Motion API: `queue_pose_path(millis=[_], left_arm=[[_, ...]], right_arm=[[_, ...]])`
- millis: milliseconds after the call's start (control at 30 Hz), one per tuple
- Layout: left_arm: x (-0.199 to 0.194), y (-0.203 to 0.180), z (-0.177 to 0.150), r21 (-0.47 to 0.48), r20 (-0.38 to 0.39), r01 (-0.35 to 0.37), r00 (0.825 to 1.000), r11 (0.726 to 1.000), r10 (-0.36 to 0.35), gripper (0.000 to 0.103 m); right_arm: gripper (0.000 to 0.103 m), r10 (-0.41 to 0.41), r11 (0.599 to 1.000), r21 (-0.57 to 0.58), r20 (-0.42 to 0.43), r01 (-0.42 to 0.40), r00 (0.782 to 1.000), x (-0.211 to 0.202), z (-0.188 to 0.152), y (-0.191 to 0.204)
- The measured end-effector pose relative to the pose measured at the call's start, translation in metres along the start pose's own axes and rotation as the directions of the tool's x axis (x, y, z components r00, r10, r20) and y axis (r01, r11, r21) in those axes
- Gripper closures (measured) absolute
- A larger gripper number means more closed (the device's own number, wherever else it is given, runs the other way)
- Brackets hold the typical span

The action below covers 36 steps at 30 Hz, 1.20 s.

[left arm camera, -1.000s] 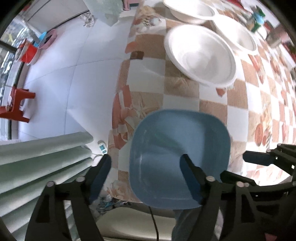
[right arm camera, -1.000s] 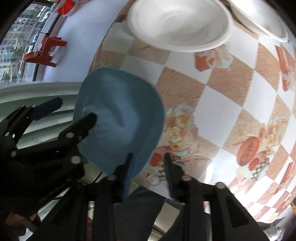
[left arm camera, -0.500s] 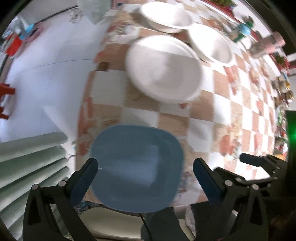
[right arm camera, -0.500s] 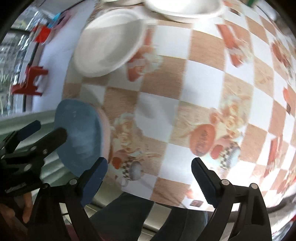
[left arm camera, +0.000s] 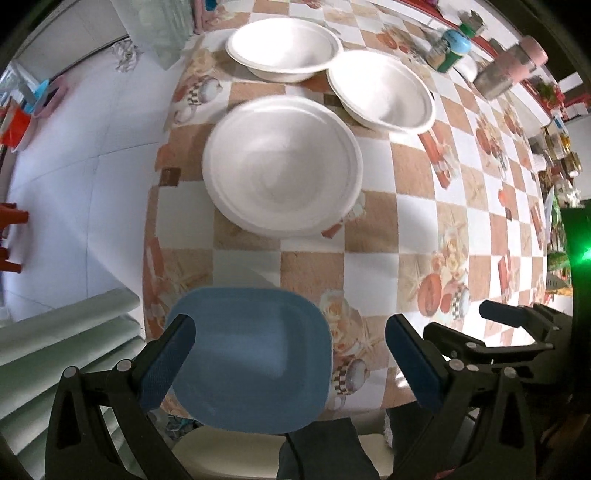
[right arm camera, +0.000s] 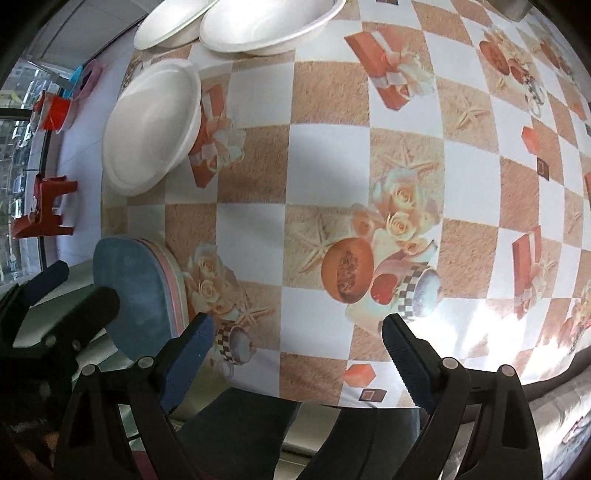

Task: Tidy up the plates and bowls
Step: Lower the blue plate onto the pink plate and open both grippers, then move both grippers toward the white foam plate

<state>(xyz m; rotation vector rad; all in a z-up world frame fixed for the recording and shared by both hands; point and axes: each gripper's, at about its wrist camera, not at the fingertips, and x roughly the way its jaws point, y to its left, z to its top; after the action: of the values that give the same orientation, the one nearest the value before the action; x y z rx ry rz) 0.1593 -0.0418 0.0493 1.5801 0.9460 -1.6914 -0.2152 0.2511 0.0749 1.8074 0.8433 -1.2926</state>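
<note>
1. Holding the left gripper (left arm camera: 290,352) spread wide, we grip nothing: its jaws stand well apart over the near table edge, and the blue square plate (left arm camera: 255,365) lies below and between them, nearer the left-hand finger, which overlaps the plate's left rim in the left wrist view; we cannot tell whether it touches.
2. We keep the right gripper (right arm camera: 297,349) just as wide, released and empty, with bare checkered tablecloth (right arm camera: 332,155) showing between its fingers.
3. From the right wrist view we see the blue plate (right arm camera: 129,295) off to the left of our right jaws, topping a short stack; pink and pale rims (right arm camera: 173,273) show beneath it at the table's near edge.
4. Ahead of our left jaws, well beyond the blue plate, sits a large white plate (left arm camera: 282,166), with nothing lying in it.
5. Farther ahead still, we see two white bowls: one (left arm camera: 284,48) straight beyond the large plate, the other (left arm camera: 382,90) ahead and to the right, its rim just beside the large plate's. Neither bowl holds anything.
6. In the right wrist view the same white plate (right arm camera: 153,125) lies far ahead-left of our right jaws, and the two bowls (right arm camera: 266,22) overlap each other at the top edge.
7. Far to the right of our left jaws, jars and bottles (left arm camera: 452,46) crowd the table's far side, too small for us to name.
8. The left gripper's dark frame (right arm camera: 48,317) shows left of our right jaws, just beside the plate stack.
</note>
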Motion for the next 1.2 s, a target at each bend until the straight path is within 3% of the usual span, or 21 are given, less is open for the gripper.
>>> queue_pose_path(millis=[333,733,1200], left_arm=[[-0.005,0.023,0.022,-0.084,0.010,-0.022,1.000,0.996,0.023,0.000],[-0.006,0.046,0.059,-0.162,0.053,-0.107,0.992,0.981,0.117,0.000],[0.042,0.071,0.099,-0.165,0.014,-0.207,0.977,0.964,0.212,0.001]], right_arm=[[0.010,-0.023,1.000,-0.012,0.038,0.024,0.999,-0.027,0.025,-0.002],[0.010,-0.044,0.997,-0.051,0.102,0.049,0.994,-0.042,0.077,0.033],[0.010,-0.077,0.995,-0.056,0.064,0.081,0.995,0.012,0.120,0.061]])
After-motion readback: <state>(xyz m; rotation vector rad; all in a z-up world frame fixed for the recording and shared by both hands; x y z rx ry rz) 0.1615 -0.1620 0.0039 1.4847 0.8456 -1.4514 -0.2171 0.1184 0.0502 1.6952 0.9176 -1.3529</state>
